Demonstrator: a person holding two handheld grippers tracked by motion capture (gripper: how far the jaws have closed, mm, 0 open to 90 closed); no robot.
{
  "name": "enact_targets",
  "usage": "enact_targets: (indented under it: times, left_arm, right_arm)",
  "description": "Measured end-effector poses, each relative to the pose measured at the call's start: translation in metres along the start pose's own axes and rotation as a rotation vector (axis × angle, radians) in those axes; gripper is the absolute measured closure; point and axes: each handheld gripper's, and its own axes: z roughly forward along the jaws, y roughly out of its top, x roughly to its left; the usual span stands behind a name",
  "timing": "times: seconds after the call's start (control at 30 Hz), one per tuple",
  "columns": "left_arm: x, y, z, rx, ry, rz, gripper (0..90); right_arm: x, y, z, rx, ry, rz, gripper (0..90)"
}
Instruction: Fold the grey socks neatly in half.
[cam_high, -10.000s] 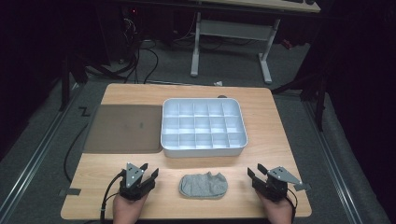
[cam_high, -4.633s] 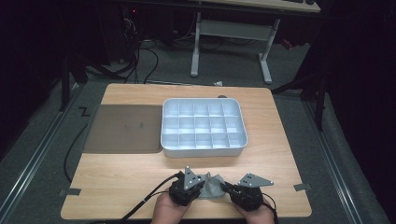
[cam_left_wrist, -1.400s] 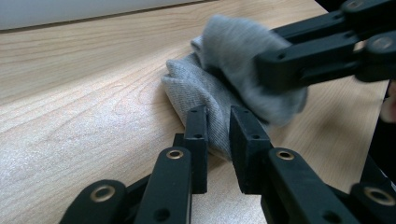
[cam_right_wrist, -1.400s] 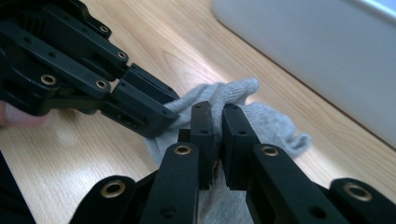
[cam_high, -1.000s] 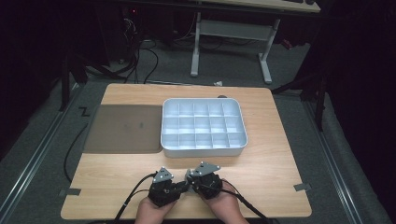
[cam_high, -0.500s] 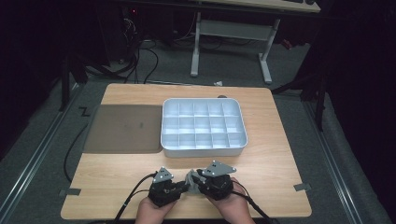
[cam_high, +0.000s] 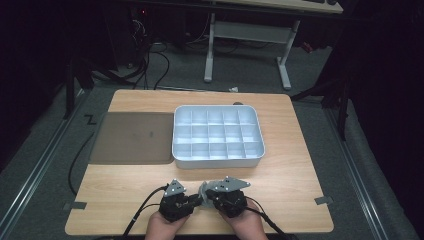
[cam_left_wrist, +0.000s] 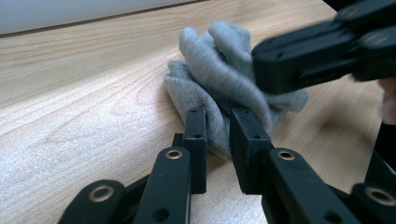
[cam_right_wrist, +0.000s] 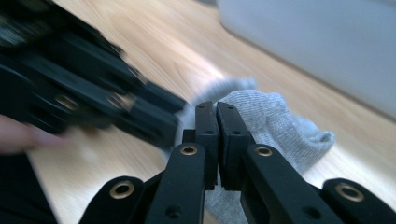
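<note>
Currently, my notes on this moment:
Cloth: a small grey knitted cloth (cam_left_wrist: 219, 88) lies bunched on the wooden table (cam_high: 300, 185) at the near edge, between my two grippers; in the high view only a pale bit of it (cam_high: 204, 189) shows between them
Left gripper: the left gripper (cam_left_wrist: 218, 135) has its jaws narrow, with a fold of the cloth pinched between the pads; I read this as a grip on the cloth
Right gripper: the right gripper (cam_right_wrist: 217, 119) has its jaws almost together after closing just now; the cloth (cam_right_wrist: 275, 121) lies under and behind the tips, and I judge a thin fold is caught between the pads, though the gap is too tight to see cloth inside it
Gripper spacing: in the high view the left gripper (cam_high: 186, 199) and right gripper (cam_high: 222, 196) sit just beside each other, tips turned inward toward the cloth
Hands: both of the person's hands come in from the bottom edge, one behind each gripper
Tray: a white compartment tray (cam_high: 218, 159) stands farther back on the table, apart from the cloth, its cells looking bare
Mat: a dark flat mat (cam_high: 132, 137) lies just beside the tray on its left side
Blur: the right gripper view is smeared on the left gripper's body, so I cannot read detail there
</note>
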Motion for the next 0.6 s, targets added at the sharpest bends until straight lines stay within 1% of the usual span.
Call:
enact_targets:
  times: [0.07,0.13,0.17,0.23,0.27,0.37,0.43,0.47,0.53,0.6]
  left_arm:
    - [0.0,0.0,0.0,0.001,0.001,0.002,77.1]
    - [-0.001,0.0,0.001,0.002,0.001,0.006,77.1]
    - [-0.001,0.0,0.001,0.003,0.0,0.008,77.1]
    - [-0.001,0.0,0.001,0.004,0.001,0.009,77.0]
    - [-0.001,0.0,0.001,0.007,-0.002,0.009,76.3]
    - [0.001,0.0,0.0,0.028,-0.018,0.009,71.4]
    - [0.001,0.0,0.0,0.034,-0.025,0.011,68.1]
    - [0.002,-0.001,-0.004,0.037,-0.032,0.02,67.0]
    - [0.004,-0.001,-0.01,0.025,-0.04,0.021,65.8]
    - [0.007,0.0,-0.019,-0.001,-0.043,0.015,65.9]
  right_arm:
    - [0.004,0.005,-0.002,-0.03,0.021,-0.002,88.7]
    - [0.005,0.008,-0.002,-0.047,0.06,0.019,88.7]
    - [0.006,0.009,-0.001,-0.05,0.069,0.027,88.7]
    - [0.005,0.008,0.003,-0.044,0.071,0.037,88.7]
    - [0.003,0.006,0.006,-0.036,0.071,0.051,88.6]
    - [-0.004,0.0,0.012,-0.025,0.079,0.085,88.6]
    - [-0.006,-0.002,0.014,-0.018,0.075,0.09,88.6]
    - [-0.008,-0.005,0.018,-0.001,0.076,0.093,88.5]
    - [-0.008,-0.008,0.021,0.018,0.079,0.09,88.5]
    - [-0.007,-0.01,0.025,0.031,0.077,0.079,88.5]
